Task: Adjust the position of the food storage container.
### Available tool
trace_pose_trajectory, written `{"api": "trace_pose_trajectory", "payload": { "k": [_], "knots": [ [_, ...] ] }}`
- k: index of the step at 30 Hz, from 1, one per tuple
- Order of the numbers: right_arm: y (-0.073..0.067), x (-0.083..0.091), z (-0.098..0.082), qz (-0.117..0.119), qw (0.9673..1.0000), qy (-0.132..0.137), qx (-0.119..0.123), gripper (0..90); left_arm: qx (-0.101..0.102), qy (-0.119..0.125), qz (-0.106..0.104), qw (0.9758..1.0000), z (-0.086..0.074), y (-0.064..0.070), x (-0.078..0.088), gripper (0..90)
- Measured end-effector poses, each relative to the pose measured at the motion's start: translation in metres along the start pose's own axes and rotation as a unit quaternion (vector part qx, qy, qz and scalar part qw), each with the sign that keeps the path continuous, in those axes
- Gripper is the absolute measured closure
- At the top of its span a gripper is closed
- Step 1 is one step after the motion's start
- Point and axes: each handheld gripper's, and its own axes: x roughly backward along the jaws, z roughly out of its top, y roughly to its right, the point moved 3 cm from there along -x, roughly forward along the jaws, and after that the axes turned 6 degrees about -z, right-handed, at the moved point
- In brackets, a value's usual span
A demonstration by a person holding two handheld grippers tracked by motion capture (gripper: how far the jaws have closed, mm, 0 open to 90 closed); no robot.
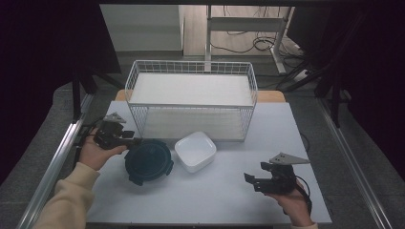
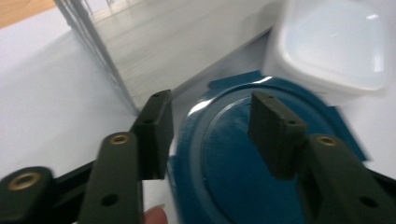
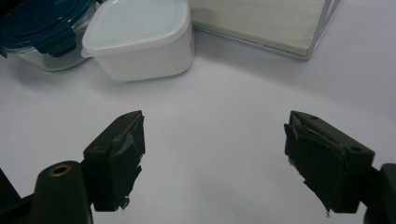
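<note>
Left tool (image 2: pixel 210 135) over blue lid (image 2: pixel 233 177) edge

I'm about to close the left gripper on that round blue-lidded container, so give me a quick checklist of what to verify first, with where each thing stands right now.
1. Left gripper open: ok, its fingers stand apart.
2. Fingers straddling the container's rim: cannot tell; one finger sits off the edge of the blue-lidded container, the other over the lid.
3. Lid clips shut: cannot tell.
4. Room beside the white square container: not ok, it sits right against the round one.
5. Wire basket out of the way: not ok, its front wall is close behind.
6. Right gripper away: ok, open over bare table.
</note>
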Motion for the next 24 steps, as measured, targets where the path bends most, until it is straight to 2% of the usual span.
{"api": "trace_pose_trajectory", "payload": {
  "k": [4, 7, 11, 13, 16, 18, 21, 24],
  "knots": [
    [0.002, -0.001, -0.001, -0.003, 1.0, -0.005, -0.006, 20.4, 0.007, -0.013, 0.016, 0.9998, 0.0, -0.013, -0.011, 64.5],
    [0.005, -0.002, -0.002, -0.007, 0.9999, -0.008, -0.01, 20.4, 0.0, -0.02, 0.016, 0.9997, 0.0, -0.017, -0.019, 73.8],
    [0.004, -0.002, -0.003, -0.006, 0.9999, -0.009, -0.009, 20.4, -0.011, -0.047, 0.038, 0.9981, -0.001, -0.021, -0.032, 85.7],
    [0.004, -0.003, -0.003, -0.006, 0.9999, -0.011, -0.008, 20.4, -0.014, -0.054, 0.034, 0.9979, -0.001, -0.022, -0.036, 89.5],
    [0.004, -0.004, -0.004, -0.006, 0.9999, -0.013, -0.009, 20.4, -0.017, -0.062, 0.031, 0.9975, -0.001, -0.024, -0.041, 90.0],
    [0.005, -0.005, -0.005, -0.008, 0.9998, -0.016, -0.01, 20.4, -0.018, -0.074, 0.021, 0.9969, -0.003, -0.027, -0.047, 90.0],
    [0.006, -0.007, -0.007, -0.009, 0.9997, -0.018, -0.012, 20.4, -0.023, -0.09, 0.019, 0.9955, -0.005, -0.028, -0.053, 90.0],
    [0.006, -0.007, -0.007, -0.01, 0.9997, -0.02, -0.011, 20.4, -0.024, -0.092, 0.016, 0.9953, -0.006, -0.029, -0.054, 90.0]
  ]
}}
